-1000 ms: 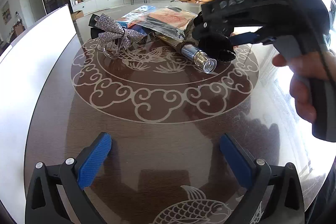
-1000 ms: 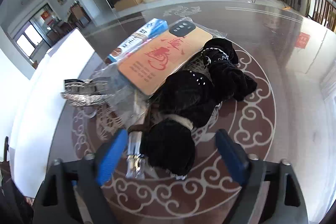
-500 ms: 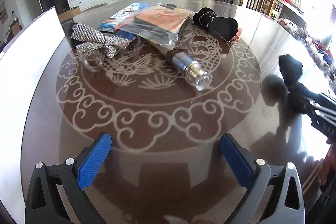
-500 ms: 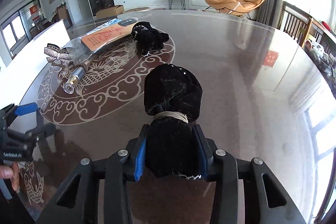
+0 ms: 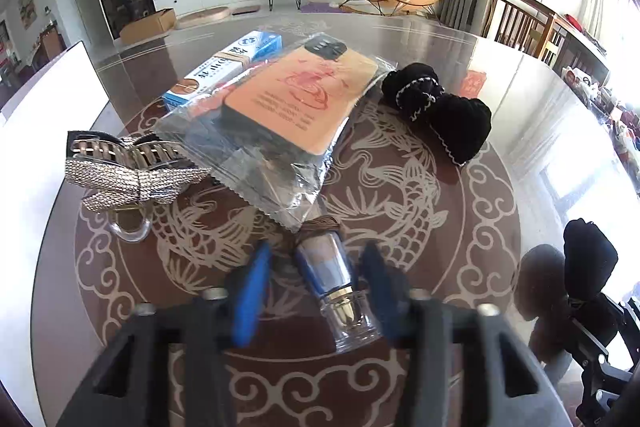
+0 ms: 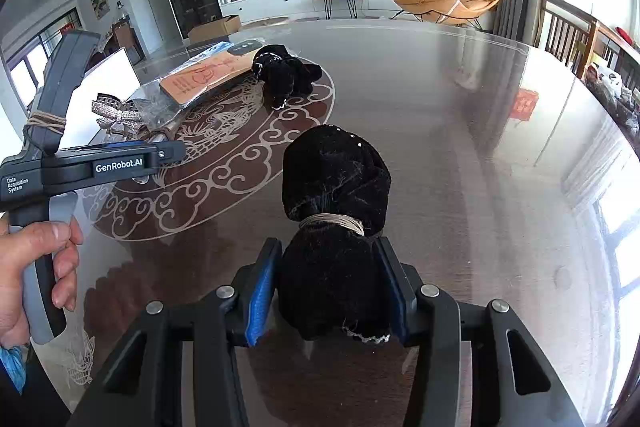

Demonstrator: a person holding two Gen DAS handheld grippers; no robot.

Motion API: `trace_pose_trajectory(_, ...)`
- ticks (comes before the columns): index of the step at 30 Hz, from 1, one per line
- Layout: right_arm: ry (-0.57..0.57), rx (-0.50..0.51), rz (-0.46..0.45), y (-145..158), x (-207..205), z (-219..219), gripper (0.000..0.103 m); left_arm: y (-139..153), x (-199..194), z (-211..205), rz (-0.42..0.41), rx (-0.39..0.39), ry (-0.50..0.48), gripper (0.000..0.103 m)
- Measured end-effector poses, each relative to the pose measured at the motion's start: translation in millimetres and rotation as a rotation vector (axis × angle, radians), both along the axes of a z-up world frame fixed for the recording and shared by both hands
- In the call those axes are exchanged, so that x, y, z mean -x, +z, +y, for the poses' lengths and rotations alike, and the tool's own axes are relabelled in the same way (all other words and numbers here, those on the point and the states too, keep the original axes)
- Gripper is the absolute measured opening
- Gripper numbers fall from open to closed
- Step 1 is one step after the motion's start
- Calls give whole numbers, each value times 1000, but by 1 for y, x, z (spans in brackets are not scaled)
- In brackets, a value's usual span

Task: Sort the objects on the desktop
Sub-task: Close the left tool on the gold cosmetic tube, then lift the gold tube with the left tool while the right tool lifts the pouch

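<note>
Bottle (image 5: 328, 269) lies on the counter (image 5: 500, 107) between my left fingers (image 5: 250, 291), its long axis running straight away from me, clear cap nearest. They are closing but not yet pressing. My right fingers (image 6: 262, 291), easing open, still touch the black bundle (image 6: 334, 227) well to the right.

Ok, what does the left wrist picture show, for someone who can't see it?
The left tool is closing its blue jaws around a silver tube with a clear cap on a patterned table. Behind lie a bagged orange phone case, a sparkly bow clip and a black cloth bundle.
</note>
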State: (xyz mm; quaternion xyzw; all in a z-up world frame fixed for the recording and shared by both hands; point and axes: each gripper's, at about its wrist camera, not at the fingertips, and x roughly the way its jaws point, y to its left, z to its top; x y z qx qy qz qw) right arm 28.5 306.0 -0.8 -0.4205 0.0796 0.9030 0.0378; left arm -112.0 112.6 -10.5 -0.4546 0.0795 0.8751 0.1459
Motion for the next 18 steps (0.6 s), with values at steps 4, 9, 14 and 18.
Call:
trace_pose_trajectory(4,0,-1,0,0,0,-1,48,1,-22,-21,-2,-22,1,22)
trace_pose_trajectory(9,-1,16,4,1,-1,0,48,1,-95,-55,8,10,-54,22)
trace_pose_trajectory(14,-1,0,-2,1,0,-3,49,1,-120,-69,8,-11,-33,23)
trace_pose_trajectory(18,-1,-25,-10,0,1,-6,49,-1,-109,-64,27,2,-54,35)
